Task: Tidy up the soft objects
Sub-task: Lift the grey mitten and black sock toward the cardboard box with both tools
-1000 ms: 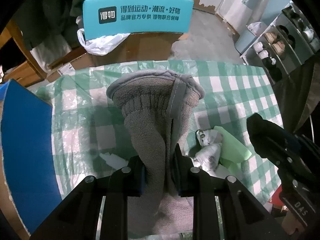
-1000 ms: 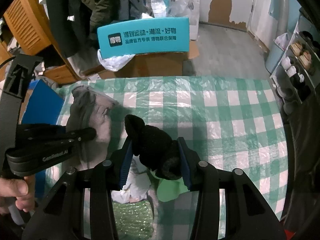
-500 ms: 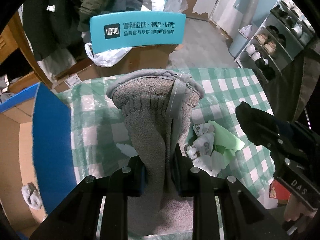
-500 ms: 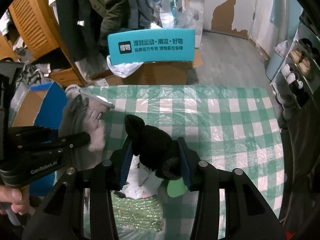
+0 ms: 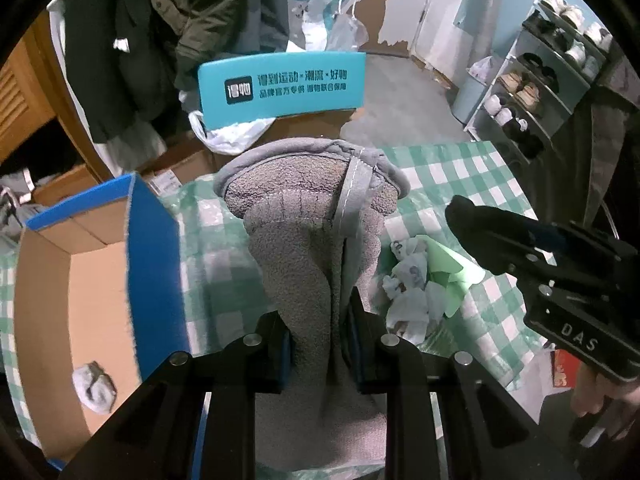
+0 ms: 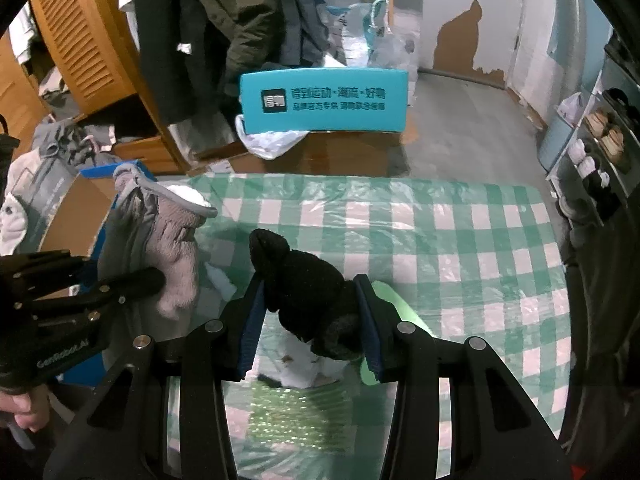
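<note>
My left gripper [image 5: 316,328] is shut on a grey fleece glove [image 5: 304,216], held up above the green checked tablecloth [image 5: 452,176]. The glove also shows in the right wrist view [image 6: 168,248], with the left gripper's fingers [image 6: 132,284] clamped on it. My right gripper [image 6: 312,320] is shut on a black knitted glove [image 6: 304,284], held above the table. The right gripper shows in the left wrist view [image 5: 492,236] at the right. An open cardboard box with blue sides [image 5: 156,264] stands at the table's left; a small grey soft item [image 5: 94,386] lies inside.
Crumpled white paper [image 5: 408,300] and a light green foam piece [image 5: 448,272] lie on the cloth, with green bubble wrap [image 6: 296,412] nearer me. A teal box [image 6: 324,102] stands beyond the table's far edge. Hanging coats [image 6: 224,32] are behind; a shoe rack [image 5: 532,92] stands right.
Both grippers have risen and drawn back from the table with their gloves. The left view has shifted so the open cardboard box at the left now shows its inside.
</note>
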A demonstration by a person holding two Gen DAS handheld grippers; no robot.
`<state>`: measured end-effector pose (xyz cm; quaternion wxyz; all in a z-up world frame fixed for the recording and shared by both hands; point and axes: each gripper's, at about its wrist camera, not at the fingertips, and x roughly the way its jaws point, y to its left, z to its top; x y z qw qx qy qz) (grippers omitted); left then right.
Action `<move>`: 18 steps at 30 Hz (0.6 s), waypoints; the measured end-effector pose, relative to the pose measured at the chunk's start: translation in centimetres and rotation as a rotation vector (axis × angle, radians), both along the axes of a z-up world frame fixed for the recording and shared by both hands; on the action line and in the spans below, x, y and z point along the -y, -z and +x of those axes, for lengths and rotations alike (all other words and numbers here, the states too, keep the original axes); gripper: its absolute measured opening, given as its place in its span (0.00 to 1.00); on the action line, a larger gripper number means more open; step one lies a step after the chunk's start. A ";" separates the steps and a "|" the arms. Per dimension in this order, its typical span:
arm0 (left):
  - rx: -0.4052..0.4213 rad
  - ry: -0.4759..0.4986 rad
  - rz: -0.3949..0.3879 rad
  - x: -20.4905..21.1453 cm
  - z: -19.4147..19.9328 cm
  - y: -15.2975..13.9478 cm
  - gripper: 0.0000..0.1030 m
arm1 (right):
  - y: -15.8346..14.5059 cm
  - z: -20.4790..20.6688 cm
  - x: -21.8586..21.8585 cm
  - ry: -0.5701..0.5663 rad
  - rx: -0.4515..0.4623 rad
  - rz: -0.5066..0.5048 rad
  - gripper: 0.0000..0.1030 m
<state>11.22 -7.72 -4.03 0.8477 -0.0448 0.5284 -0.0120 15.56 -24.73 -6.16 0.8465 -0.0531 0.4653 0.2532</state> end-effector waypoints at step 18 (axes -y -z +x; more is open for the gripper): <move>0.113 -0.011 0.027 -2.8 -4.2 -4.1 0.22 | -2.6 -3.3 -4.5 -0.089 0.038 0.020 0.41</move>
